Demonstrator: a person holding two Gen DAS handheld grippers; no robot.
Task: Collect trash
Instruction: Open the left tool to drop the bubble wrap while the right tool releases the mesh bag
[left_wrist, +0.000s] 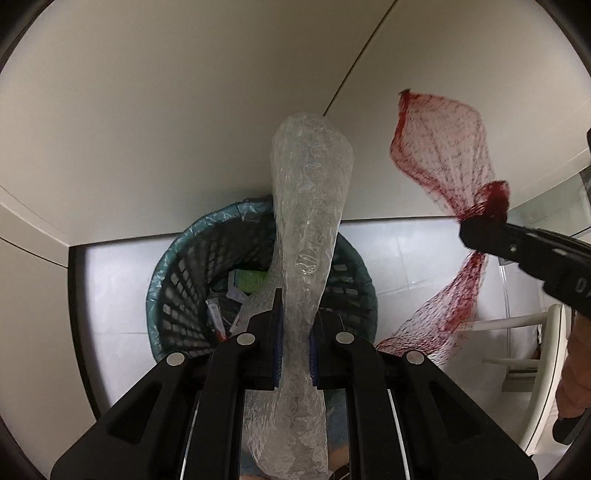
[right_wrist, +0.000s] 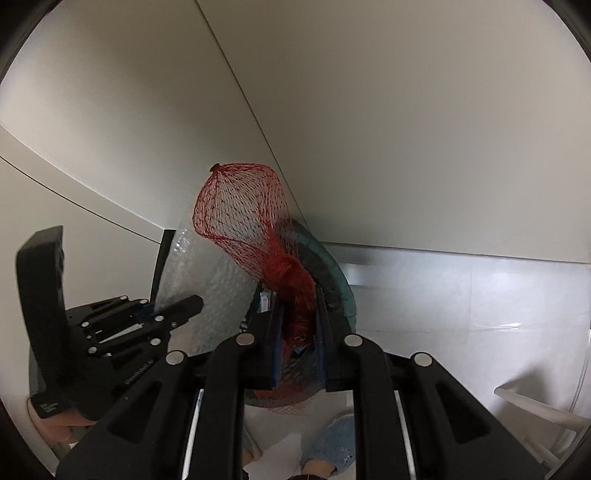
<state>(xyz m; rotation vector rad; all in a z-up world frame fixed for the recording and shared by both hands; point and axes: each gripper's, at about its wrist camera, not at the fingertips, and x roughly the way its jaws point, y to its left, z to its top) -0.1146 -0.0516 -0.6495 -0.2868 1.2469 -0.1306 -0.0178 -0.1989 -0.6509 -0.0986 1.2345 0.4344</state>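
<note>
My left gripper (left_wrist: 295, 317) is shut on a long twisted strip of clear bubble wrap (left_wrist: 310, 206) that stands up past the fingers and also trails down below them. It hangs right over a dark mesh waste basket (left_wrist: 177, 295) lined with a teal bag, with packaging scraps inside. My right gripper (right_wrist: 299, 314) is shut on a bunched red mesh net bag (right_wrist: 240, 210), whose loose end billows upward. In the left wrist view that gripper (left_wrist: 480, 227) and the net (left_wrist: 443, 147) are to the right of the basket. The basket rim (right_wrist: 340, 280) shows just behind the right fingers.
Pale cabinet fronts (left_wrist: 147, 110) rise behind the basket, with a dark plinth edge (left_wrist: 74, 295) at the left. The floor is light tile (right_wrist: 461, 314). A white stool or chair frame (left_wrist: 535, 350) stands at the right. A person's hand (right_wrist: 62, 428) holds the left gripper (right_wrist: 170, 310).
</note>
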